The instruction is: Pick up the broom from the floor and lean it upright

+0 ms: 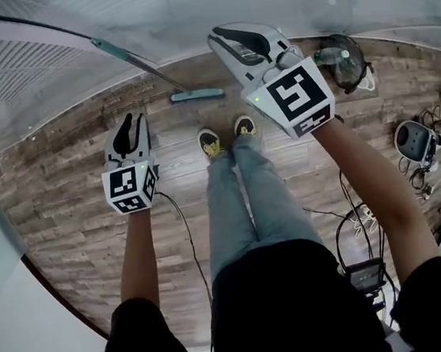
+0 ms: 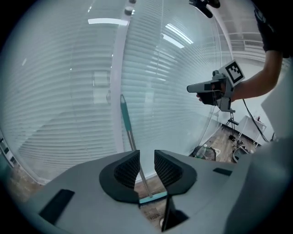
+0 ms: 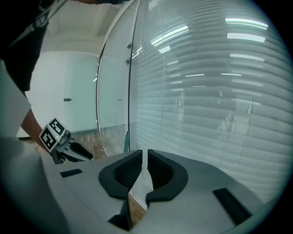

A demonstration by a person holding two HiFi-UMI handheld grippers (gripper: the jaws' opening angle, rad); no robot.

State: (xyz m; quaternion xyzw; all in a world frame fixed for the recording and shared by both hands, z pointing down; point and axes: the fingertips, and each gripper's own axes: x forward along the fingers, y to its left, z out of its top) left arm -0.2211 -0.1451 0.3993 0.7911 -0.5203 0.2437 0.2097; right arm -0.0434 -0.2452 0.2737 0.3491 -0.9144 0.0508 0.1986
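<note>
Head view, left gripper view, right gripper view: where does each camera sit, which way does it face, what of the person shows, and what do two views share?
Head view: head-mounted, facing steeply down at floor; arms, legs, left gripper, right gripper show.
Left gripper view: on that gripper, facing the blinds; own jaws, right arm show.
Right gripper view: on that gripper, facing the blinds; own jaws show.
Shared: head and left gripper views show the broom.

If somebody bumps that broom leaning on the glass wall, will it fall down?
Probably. The broom leans only its thin handle on the smooth glass wall, so it might slide sideways. It looks stiff and fairly light.
</note>
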